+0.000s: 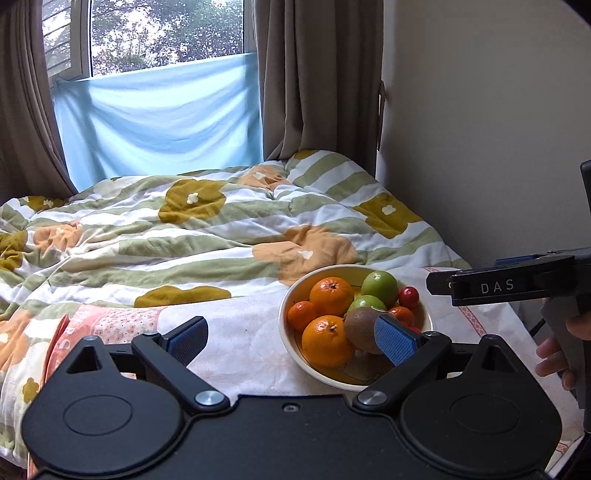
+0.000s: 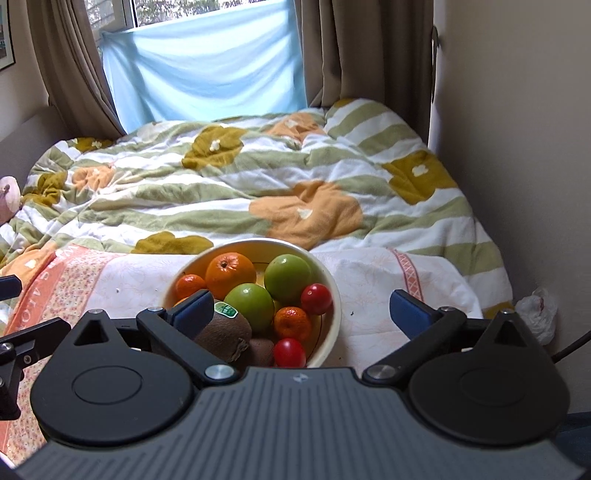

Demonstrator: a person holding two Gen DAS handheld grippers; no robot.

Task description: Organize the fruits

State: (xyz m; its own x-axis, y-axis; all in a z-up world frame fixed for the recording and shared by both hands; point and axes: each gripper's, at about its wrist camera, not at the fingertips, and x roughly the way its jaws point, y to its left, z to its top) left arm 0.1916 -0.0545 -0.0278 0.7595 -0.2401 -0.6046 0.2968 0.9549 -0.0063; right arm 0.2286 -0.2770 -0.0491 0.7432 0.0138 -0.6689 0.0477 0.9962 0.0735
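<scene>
Both grippers' jaws gape wide over a bed, gripping nothing.

Left gripper (image 1: 291, 338) view: bowl (image 1: 286, 304) near the bed's (image 1: 229, 343) right edge, flowered quilt (image 1: 184, 229), curtained window (image 1: 166, 33). Right gripper (image 2: 303, 314) view: two oranges, two mandarins, two green apples, two kiwis, two red fruits in it.

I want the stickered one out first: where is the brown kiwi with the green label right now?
In the right wrist view, the brown fuzzy kiwi with the green sticker lies at the near left of the cream ceramic bowl, just in front of a green apple.
</scene>
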